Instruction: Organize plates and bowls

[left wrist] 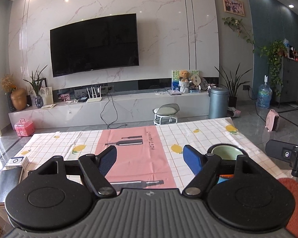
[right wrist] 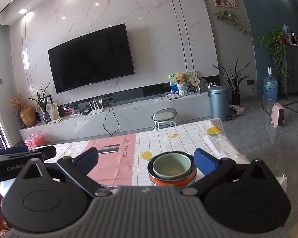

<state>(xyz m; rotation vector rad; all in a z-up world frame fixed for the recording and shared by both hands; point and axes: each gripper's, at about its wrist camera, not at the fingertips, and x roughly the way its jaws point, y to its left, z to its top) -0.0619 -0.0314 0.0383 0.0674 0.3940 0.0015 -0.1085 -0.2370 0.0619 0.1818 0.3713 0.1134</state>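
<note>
While both tools hang spread wide over the worktop [left wrist: 188,136], we've got nothing gripped in either one.
Going left to right: our left tool [left wrist: 150,156] sits open above the pink strip of the lemon-print cloth [right wrist: 168,138], then the stack of bowls [right wrist: 171,170] stands near the worktop's right side, pale green bowl [right wrist: 171,165] nested on top of an orange-banded one, and our right tool [right wrist: 147,159] is open too, its right finger just beside the stack, not touching.
</note>
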